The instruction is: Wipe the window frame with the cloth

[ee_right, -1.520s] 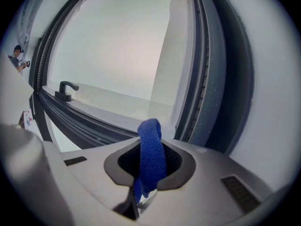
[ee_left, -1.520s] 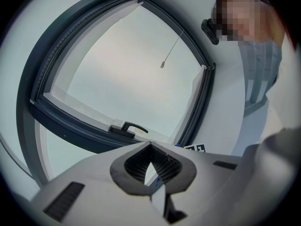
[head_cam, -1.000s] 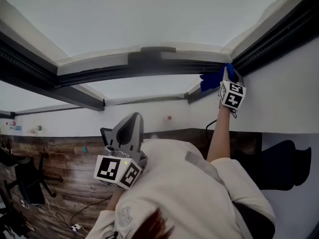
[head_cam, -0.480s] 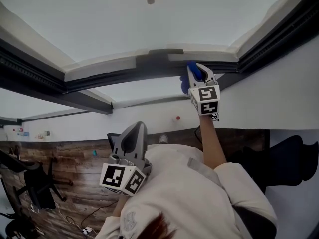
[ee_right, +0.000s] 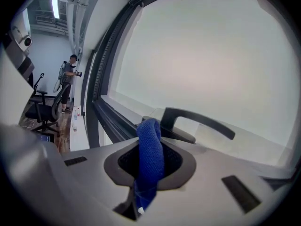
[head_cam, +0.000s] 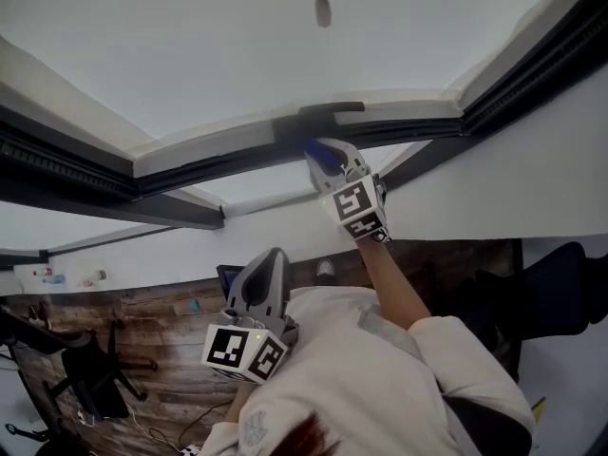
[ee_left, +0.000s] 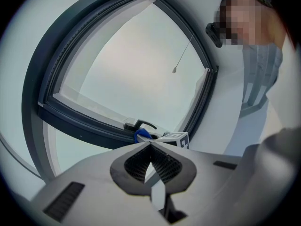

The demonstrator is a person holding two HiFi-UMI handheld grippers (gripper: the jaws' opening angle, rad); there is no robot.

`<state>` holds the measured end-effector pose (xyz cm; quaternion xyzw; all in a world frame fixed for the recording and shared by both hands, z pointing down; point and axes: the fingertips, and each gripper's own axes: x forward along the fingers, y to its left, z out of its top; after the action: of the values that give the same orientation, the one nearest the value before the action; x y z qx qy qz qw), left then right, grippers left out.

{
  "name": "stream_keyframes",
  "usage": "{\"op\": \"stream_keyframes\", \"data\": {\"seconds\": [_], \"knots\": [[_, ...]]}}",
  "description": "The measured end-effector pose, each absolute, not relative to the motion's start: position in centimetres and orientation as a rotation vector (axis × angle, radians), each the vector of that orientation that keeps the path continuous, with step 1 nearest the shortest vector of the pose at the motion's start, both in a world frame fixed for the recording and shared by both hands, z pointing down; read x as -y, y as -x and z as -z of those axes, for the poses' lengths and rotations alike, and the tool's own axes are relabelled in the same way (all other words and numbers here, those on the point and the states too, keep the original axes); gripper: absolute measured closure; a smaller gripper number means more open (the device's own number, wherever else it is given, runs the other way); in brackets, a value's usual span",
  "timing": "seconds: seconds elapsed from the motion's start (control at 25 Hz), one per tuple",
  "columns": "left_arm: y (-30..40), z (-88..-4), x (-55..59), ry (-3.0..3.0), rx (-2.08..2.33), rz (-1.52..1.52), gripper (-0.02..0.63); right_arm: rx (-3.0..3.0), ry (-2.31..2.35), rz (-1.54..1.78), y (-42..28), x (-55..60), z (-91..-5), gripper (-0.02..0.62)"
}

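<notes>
Right tongs (head_cam: pixel 317 149) slid left along window frame (head_cam: pixel 204 158), cloth (head_cam: pixel 323 157) partly hidden

The window handle (ee_right: pixel 200 121) is sticking out of the window frame (ee_right: pixel 106 114) right beside the cloth (ee_right: pixel 150 149) that the right tongs (ee_right: pixel 149 138) are pinching, so it's blocking the way on that side. Going the other way, the frame is running off bare, nothing sitting on it. A little pull weight (head_cam: pixel 324 9) is dangling in front of the glass (head_cam: pixel 237 46), well apart from the tongs. The left tongs (head_cam: pixel 269 278) are hanging low by the person's chest, well apart from the frame.
</notes>
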<state>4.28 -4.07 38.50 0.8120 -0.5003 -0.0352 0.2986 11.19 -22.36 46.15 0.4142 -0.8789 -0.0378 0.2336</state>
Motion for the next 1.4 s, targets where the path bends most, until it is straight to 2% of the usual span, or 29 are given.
{"op": "stream_keyframes", "data": {"seconds": [0.28,0.76,1.4], "knots": [[-2.4,-38.8,4.4,-2.148,1.322,0.091,0.601,2.452,-1.136,-0.022,-10.9,22.6,-47.0,0.541],[-3.2,-38.5,4.2,-2.189,1.265,0.092,0.601,2.375,-1.090,0.113,-10.9,22.5,-47.0,0.541],[-2.5,-38.7,2.0,-2.121,1.374,0.110,0.601,2.424,-1.171,-0.025,-12.8,22.7,-47.0,0.541]]}}
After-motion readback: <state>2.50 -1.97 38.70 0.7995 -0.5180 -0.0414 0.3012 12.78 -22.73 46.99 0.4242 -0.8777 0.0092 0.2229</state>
